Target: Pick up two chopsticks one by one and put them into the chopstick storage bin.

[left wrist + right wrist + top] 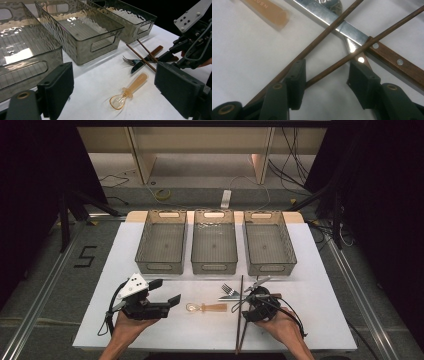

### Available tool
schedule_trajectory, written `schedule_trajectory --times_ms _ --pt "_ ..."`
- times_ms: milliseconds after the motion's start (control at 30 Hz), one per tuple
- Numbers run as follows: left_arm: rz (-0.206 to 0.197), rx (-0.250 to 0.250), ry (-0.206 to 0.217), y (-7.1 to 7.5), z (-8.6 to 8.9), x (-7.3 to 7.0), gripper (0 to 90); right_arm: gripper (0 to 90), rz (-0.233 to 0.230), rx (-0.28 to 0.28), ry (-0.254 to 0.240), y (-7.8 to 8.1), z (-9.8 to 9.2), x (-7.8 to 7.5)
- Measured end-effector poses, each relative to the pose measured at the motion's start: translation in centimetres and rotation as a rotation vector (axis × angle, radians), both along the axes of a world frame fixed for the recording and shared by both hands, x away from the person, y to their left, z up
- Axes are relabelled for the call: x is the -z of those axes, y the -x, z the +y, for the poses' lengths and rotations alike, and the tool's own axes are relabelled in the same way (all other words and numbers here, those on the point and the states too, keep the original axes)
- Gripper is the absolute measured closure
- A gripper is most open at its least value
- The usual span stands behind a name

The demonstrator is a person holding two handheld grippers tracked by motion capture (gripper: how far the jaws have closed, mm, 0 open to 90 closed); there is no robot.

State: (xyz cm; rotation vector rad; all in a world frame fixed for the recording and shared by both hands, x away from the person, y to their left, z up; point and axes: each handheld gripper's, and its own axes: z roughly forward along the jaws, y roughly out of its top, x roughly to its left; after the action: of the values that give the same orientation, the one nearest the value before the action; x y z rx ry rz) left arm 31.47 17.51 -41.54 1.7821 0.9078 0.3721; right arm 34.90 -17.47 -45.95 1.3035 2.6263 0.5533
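On our white worktop (310, 270) we lower the half-open right tongs (325, 75) astride one chopstick (332, 68), not yet pinched, and must squeeze next, while the left tongs (113, 86) wait wide open and empty.

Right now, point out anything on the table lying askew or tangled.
The two chopsticks lie crossed over the knife and fork beside the right gripper, making a small heap. The orange spoon lies apart; the three bins stand straight.

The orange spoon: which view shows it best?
The left gripper view: the orange spoon lies whole between that gripper's fingers, clear bowl nearest the camera. The high view shows it small on the white table; the right gripper view catches only its handle end.
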Motion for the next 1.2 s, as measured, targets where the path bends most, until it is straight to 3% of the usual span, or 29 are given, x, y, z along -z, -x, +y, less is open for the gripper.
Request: schedule_trajectory --times_ms 1200 --pt "0.006 -0.005 0.009 -0.1 0.2 0.0 15.2 67.2 0.001 -0.03 -0.008 -0.2 1.2 0.2"
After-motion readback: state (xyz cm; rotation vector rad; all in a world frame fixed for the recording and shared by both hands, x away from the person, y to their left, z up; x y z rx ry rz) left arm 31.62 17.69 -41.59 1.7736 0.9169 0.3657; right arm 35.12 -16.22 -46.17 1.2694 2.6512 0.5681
